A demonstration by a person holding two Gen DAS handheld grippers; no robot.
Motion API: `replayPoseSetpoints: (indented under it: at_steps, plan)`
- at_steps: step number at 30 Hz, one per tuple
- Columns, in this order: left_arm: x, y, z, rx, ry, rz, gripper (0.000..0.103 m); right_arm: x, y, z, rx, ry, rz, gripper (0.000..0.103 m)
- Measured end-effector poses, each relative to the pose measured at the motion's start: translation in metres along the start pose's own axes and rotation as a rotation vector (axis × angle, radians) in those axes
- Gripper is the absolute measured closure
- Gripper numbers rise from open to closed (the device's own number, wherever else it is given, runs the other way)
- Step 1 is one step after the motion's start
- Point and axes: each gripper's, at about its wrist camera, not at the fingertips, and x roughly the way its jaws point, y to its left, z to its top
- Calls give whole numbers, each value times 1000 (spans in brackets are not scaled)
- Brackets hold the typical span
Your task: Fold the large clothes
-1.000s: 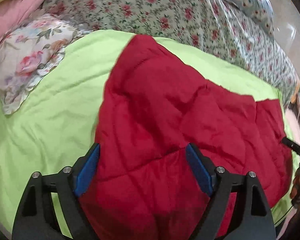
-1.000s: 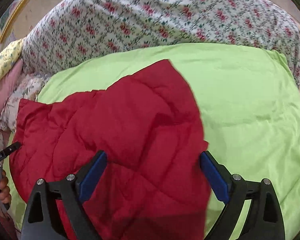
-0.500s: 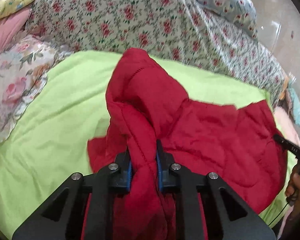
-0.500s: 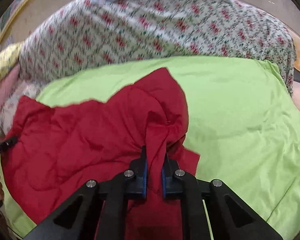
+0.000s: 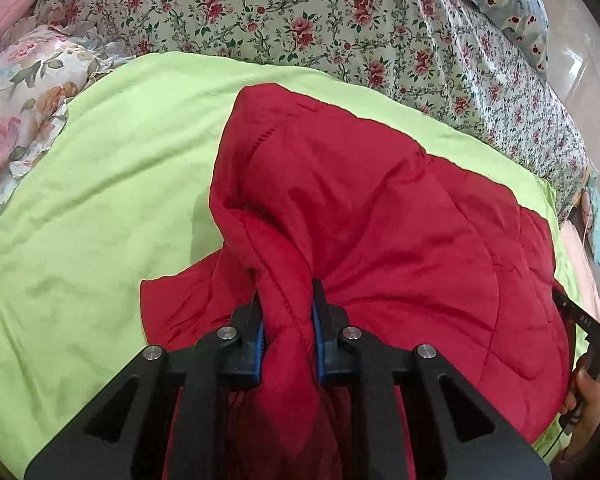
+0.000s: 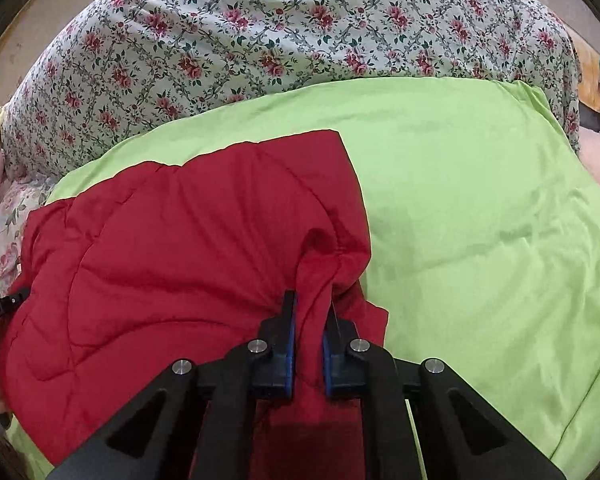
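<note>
A red quilted jacket lies spread on a lime-green sheet; it also shows in the right wrist view. My left gripper is shut on a bunched fold at the jacket's near left edge and lifts it off the sheet. My right gripper is shut on a bunched fold at the jacket's near right edge. The cloth below each grip is hidden behind the gripper bodies.
A floral quilt is heaped along the far side of the bed, also seen in the right wrist view. A flowered pillow lies at the left. Bare green sheet stretches right of the jacket.
Both grippers went from wide open over the flat jacket to shut on pinched folds of its near edge. The folds have since lifted and pulled the cloth up.
</note>
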Motion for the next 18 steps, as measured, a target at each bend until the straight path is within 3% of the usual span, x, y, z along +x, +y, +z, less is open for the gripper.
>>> replayPoseSetpoints:
  at_steps: [11,18]
  plan:
    - [1,-2,-1,12,12,27,82,10,-5,-1,22,17,-3,92]
    - [-27,0,-4,-11,-36,29,58,12,-9,1,48,30,11,90]
